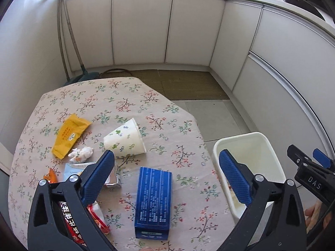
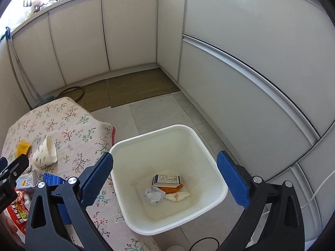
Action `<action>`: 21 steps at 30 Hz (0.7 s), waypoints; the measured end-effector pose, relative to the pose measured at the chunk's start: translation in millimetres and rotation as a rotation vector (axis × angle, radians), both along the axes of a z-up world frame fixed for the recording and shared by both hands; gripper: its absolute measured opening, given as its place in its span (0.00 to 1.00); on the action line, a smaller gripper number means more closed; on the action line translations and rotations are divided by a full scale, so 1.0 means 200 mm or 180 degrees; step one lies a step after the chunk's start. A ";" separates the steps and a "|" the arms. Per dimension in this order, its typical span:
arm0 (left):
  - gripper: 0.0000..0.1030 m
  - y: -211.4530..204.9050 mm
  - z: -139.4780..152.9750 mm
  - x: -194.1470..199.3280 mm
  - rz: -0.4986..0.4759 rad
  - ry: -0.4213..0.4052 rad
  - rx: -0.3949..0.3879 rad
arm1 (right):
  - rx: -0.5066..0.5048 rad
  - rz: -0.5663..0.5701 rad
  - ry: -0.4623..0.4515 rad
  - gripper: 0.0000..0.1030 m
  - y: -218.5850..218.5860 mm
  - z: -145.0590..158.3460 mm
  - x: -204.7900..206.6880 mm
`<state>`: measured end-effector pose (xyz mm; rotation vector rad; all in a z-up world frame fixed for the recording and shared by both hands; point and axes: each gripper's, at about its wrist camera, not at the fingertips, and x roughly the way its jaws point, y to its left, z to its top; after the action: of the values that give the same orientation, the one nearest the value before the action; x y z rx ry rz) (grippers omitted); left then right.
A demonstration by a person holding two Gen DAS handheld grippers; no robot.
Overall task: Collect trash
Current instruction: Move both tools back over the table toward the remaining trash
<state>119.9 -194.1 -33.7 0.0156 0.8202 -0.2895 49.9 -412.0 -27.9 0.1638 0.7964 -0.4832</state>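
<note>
Both wrist views angled down, sharing table (image 1: 167,113) and bin (image 2: 209,156).

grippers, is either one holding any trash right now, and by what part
Nothing is held. The left gripper and right gripper both stand open, with nothing between their fingers.

Pale tablecloth (image 1: 88,104) sprigged with pink and green flowers, and on it a deep blue box (image 1: 152,202) lined with white print near the front edge, a white cup (image 1: 125,140) dotted with green leaves mid-table, a mustard-yellow packet (image 1: 69,136) toward the left edge, a red wrapper (image 1: 69,221) front left, white bin (image 2: 167,223) off the right edge holding orange and grey scraps
</note>
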 end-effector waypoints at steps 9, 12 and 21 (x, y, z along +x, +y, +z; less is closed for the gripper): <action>0.93 0.19 -0.04 0.07 0.0124 0.0188 -0.0009 | -0.0105 0.0238 0.0035 0.94 0.26 -0.01 0.12; 0.93 0.25 -0.04 0.08 0.0183 0.0191 0.0007 | -0.0113 0.0341 0.0031 0.94 0.35 0.00 0.16; 0.93 0.51 -0.03 0.11 0.0467 0.0213 0.0045 | -0.0159 0.0611 0.0027 0.94 0.60 0.00 0.27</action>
<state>141.2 -92.6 -38.8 -0.0410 0.8851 -0.1464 103.3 -292.6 -28.0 0.0384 0.7988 -0.3220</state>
